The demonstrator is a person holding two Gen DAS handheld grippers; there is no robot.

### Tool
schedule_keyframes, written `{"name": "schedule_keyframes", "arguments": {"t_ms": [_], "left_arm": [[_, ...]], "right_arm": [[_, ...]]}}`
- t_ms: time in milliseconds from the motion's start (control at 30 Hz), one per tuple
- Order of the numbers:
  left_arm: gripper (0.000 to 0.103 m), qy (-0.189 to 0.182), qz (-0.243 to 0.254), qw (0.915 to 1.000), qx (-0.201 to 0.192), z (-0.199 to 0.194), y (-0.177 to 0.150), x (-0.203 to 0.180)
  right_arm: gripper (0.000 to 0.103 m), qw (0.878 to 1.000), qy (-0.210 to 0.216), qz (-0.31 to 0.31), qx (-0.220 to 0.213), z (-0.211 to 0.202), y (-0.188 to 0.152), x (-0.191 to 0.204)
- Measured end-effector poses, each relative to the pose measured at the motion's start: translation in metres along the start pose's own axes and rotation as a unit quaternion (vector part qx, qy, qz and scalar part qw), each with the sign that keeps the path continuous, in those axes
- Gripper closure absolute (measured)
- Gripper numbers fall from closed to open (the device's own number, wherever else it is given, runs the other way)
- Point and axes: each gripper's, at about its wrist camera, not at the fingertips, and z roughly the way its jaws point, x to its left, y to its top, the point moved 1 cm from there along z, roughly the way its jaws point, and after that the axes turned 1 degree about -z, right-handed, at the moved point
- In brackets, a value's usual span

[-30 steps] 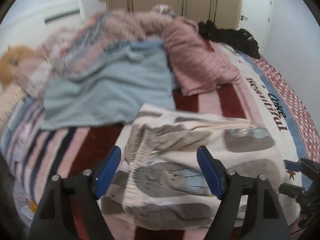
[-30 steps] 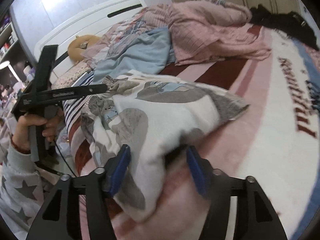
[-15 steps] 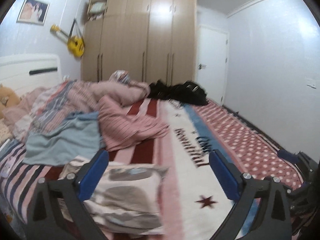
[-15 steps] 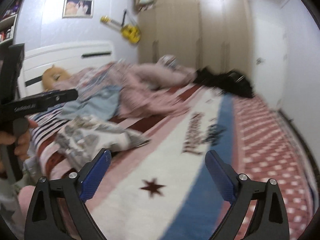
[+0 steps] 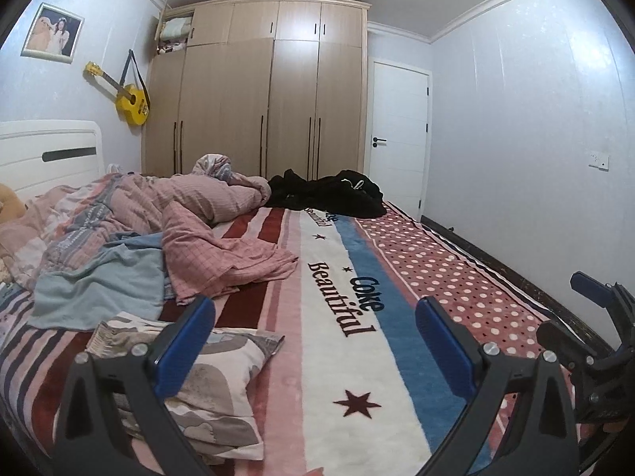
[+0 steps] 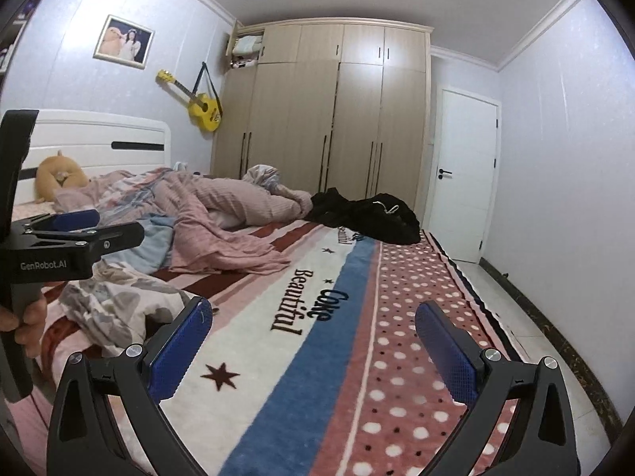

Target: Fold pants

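The folded pants [image 5: 214, 377], cream with grey and blue cartoon print, lie on the bed at the lower left; they also show in the right wrist view [image 6: 115, 301]. My left gripper [image 5: 317, 341] is open and empty, raised above the bed to the right of the pants. My right gripper [image 6: 313, 341] is open and empty over the striped blanket [image 6: 317, 357], well right of the pants. The left gripper also shows in the right wrist view [image 6: 71, 234], held in a hand.
A light blue garment [image 5: 99, 285] and a pink quilt [image 5: 206, 234] lie beyond the pants. Black clothes [image 5: 329, 194] sit at the bed's far end. Wardrobe [image 5: 270, 91], door [image 5: 397, 139], headboard [image 5: 47, 150], a plush toy [image 6: 59, 178]. Floor strip at right [image 6: 528, 317].
Both grippers have let go of the pants, opened wide and lifted back from the bed, tilting up to face the room. The pants stay folded at the left.
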Motion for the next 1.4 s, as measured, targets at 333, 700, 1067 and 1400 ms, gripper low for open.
{"name": "schedule_keyframes", "arguments": {"t_ms": [333,700,1067,1400], "left_arm": [[0.003,-0.004,0.002,1.0000,0.005,0.001,-0.004,-0.006],[0.002,-0.004,0.006,1.0000,0.001,-0.002,-0.005,-0.009],[0.002,-0.005,0.007,1.0000,-0.001,-0.002,-0.004,-0.011],[0.002,-0.004,0.011,0.9999,-0.003,-0.002,-0.004,-0.016]], "right_arm": [[0.001,1.000,0.006,0.006,0.000,-0.002,-0.001,-0.001],[0.001,1.000,0.016,0.015,-0.005,-0.005,0.003,-0.002],[0.001,1.000,0.017,0.016,-0.004,-0.006,0.003,-0.002],[0.001,1.000,0.016,0.016,-0.004,-0.005,0.003,-0.003]]}}
